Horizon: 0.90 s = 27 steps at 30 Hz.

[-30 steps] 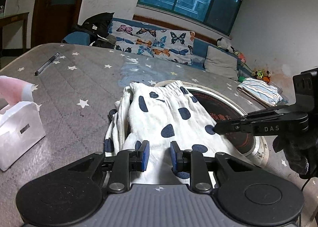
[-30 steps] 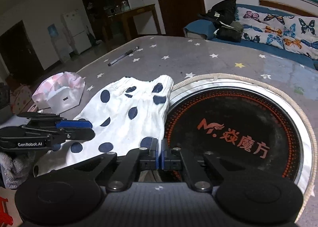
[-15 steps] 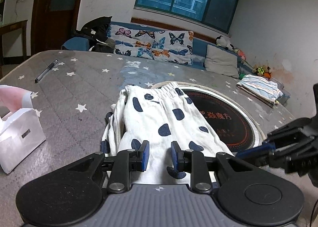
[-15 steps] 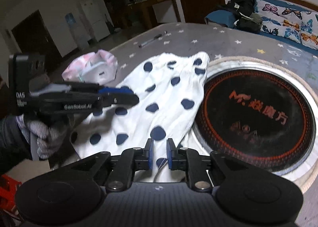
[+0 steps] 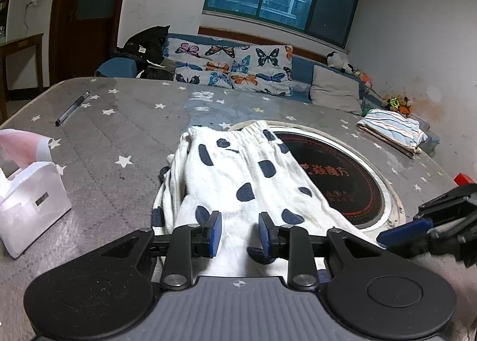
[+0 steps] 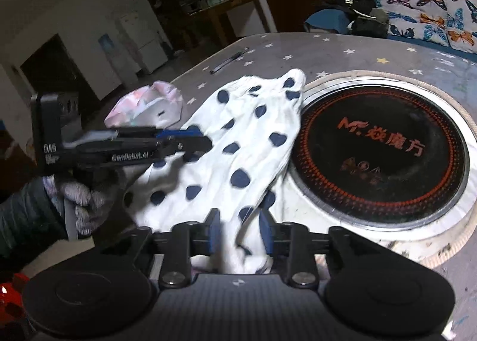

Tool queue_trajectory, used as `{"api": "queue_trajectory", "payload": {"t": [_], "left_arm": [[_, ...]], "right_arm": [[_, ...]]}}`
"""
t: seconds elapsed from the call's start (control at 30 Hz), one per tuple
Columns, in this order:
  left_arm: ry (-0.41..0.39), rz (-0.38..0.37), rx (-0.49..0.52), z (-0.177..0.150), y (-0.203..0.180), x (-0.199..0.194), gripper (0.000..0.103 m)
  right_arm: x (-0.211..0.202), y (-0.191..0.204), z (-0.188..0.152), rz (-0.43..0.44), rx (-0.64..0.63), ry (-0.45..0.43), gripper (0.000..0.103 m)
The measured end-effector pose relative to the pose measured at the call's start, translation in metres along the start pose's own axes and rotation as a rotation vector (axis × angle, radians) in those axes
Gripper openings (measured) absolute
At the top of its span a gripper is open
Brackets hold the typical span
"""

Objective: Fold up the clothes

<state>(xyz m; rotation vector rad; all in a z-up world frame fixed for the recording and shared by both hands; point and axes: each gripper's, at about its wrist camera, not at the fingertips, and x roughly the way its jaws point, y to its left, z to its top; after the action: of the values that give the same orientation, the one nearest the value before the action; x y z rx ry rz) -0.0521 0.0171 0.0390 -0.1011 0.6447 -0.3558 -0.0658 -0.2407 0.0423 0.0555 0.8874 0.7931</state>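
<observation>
While the white garment with dark blue spots (image 5: 238, 174) lies lengthwise on the table (image 5: 125, 120), its gathered waistband toward the far edge and its right side overlapping the round black hob (image 5: 342, 180) set into the table, both tools stand at its near end. The left tool (image 5: 237, 226) has its pads spread, with cloth showing between them but not pinched. The right tool (image 6: 240, 229) is likewise spread, straddling a raised ridge of fabric, which suggests the hem is being gathered for a fold or has just been let go; the pictures fit either. A second layer bunches along the garment's left side. The near hem is hidden behind both tool bodies, so its lie cannot be judged. A striped folded cloth (image 5: 390, 129) rests near the far right corner.
</observation>
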Motion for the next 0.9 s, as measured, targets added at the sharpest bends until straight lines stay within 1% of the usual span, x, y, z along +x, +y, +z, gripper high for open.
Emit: {"api": "queue_trajectory", "payload": {"t": [0.03,0.07,0.1,0.13,0.3,0.37,0.47,0.57,0.67,0.73,0.9], "left_arm": [[-0.001,-0.003,0.005,0.000,-0.001,-0.001,0.031],[-0.001,-0.003,0.012,-0.001,-0.002,-0.001,0.031],[0.002,0.001,0.020,-0.002,-0.003,0.000,0.031],[0.005,0.005,0.026,-0.003,-0.003,0.000,0.031],[0.014,0.025,0.048,-0.009,-0.002,0.005,0.030],[0.011,0.024,0.045,-0.008,-0.002,0.004,0.030],[0.003,0.018,0.044,-0.007,-0.003,-0.001,0.031],[-0.005,-0.013,0.040,-0.007,-0.010,-0.011,0.033],[-0.006,-0.056,0.050,-0.011,-0.020,-0.020,0.033],[0.002,-0.082,0.065,-0.017,-0.029,-0.025,0.033],[0.027,-0.098,0.102,-0.032,-0.040,-0.028,0.034]], "right_arm": [[0.000,0.002,-0.002,0.001,-0.007,0.004,0.028],[-0.001,0.004,-0.005,0.002,-0.014,0.008,0.017],[-0.001,0.005,-0.007,0.001,-0.022,0.010,0.010],[-0.003,0.007,-0.009,-0.008,-0.035,0.004,0.006],[-0.014,0.009,-0.019,-0.030,-0.060,-0.006,0.006],[-0.019,0.008,-0.022,-0.035,-0.064,-0.013,0.014],[-0.029,0.003,-0.027,-0.066,-0.060,-0.011,0.017],[-0.037,0.001,-0.032,-0.065,-0.064,-0.012,0.019],[-0.039,0.004,-0.036,-0.043,-0.076,-0.019,0.022],[-0.036,0.005,-0.038,-0.030,-0.080,-0.028,0.023],[-0.022,0.003,-0.044,-0.018,-0.076,-0.023,0.023]]}}
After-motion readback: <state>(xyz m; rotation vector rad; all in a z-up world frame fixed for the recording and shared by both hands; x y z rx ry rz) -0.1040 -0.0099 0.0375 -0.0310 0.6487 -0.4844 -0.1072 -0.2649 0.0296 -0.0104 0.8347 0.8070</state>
